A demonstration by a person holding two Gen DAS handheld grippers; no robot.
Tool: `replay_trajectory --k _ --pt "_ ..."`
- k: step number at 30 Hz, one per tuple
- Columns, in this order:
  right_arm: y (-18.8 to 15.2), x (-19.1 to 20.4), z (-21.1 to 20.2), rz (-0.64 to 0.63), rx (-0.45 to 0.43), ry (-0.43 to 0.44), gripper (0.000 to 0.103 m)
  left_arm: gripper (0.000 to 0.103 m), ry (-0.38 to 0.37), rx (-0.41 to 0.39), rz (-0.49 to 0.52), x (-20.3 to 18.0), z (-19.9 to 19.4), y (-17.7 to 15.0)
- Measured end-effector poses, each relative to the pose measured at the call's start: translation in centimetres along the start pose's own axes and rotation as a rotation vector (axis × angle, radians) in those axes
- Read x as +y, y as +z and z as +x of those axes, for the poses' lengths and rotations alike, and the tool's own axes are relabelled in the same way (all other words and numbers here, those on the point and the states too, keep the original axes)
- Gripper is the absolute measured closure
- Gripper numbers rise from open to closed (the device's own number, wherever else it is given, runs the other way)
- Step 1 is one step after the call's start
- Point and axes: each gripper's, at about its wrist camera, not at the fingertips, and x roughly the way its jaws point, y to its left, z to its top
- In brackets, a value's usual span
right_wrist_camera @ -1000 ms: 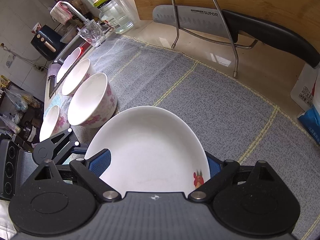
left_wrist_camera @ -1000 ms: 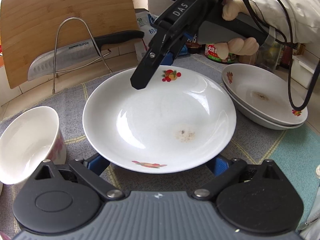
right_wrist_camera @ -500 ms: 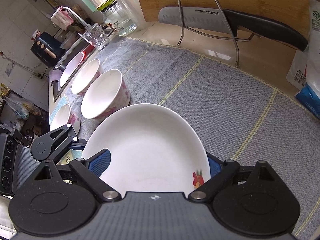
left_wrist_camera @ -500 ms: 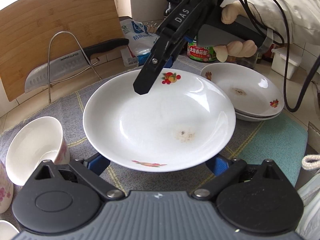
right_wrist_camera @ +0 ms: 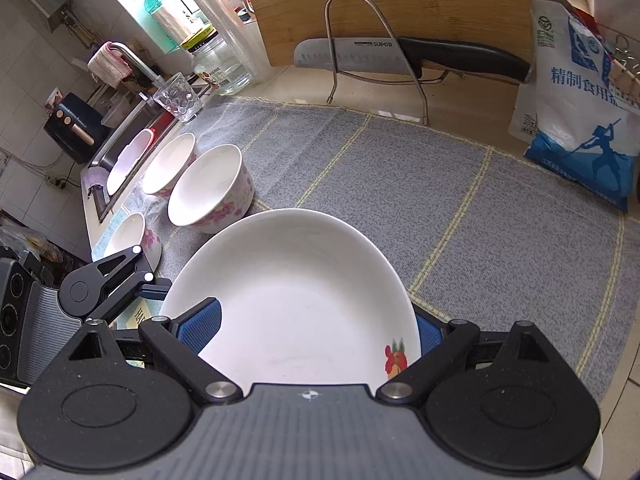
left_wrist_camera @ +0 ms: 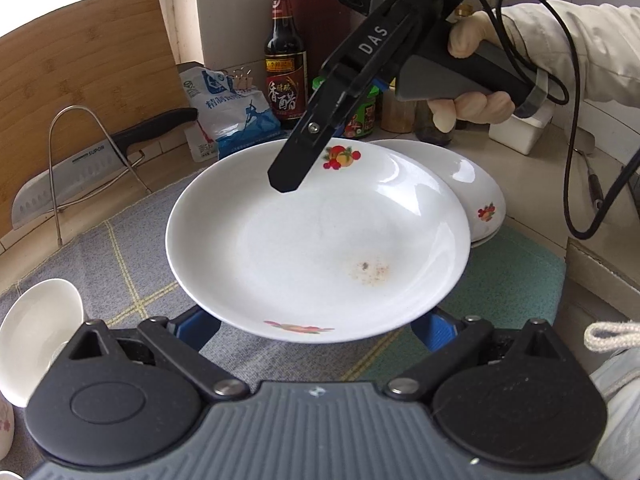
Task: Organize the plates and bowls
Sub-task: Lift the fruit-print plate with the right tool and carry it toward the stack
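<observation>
A white plate point(left_wrist_camera: 316, 240) with fruit prints and a brown stain is held in the air between both grippers. My left gripper point(left_wrist_camera: 316, 326) is shut on its near rim. My right gripper point(left_wrist_camera: 316, 136) is shut on its far rim; its finger point(left_wrist_camera: 296, 164) lies over the plate. The same plate point(right_wrist_camera: 296, 300) fills the right wrist view between the right gripper's blue pads point(right_wrist_camera: 200, 330). A stack of two like plates point(left_wrist_camera: 476, 196) sits on the mat just behind and right of the held plate. Several white floral bowls point(right_wrist_camera: 208, 188) stand at the mat's left.
A grey checked mat point(right_wrist_camera: 440, 200) covers the counter. A knife point(right_wrist_camera: 400, 56) rests on a wire rack before a wooden board point(left_wrist_camera: 80, 68). A salt bag point(left_wrist_camera: 228, 108), vinegar bottle point(left_wrist_camera: 285, 56) and jars stand at the back. A sink point(right_wrist_camera: 124, 136) lies far left.
Both grippers have carried the plate to the right, so it now overlaps the stacked plates. The bowls and knife rack have slid left in the left wrist view.
</observation>
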Motion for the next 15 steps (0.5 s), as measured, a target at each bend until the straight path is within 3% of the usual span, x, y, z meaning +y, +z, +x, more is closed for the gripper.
replay_trajectory --k 15 --pt "-5.5 -3.2 -5.4 0.126 -0.079 -0.104 0.005 0.003 -0.143 -0.009 0.081 -3.2 3.4 2.4"
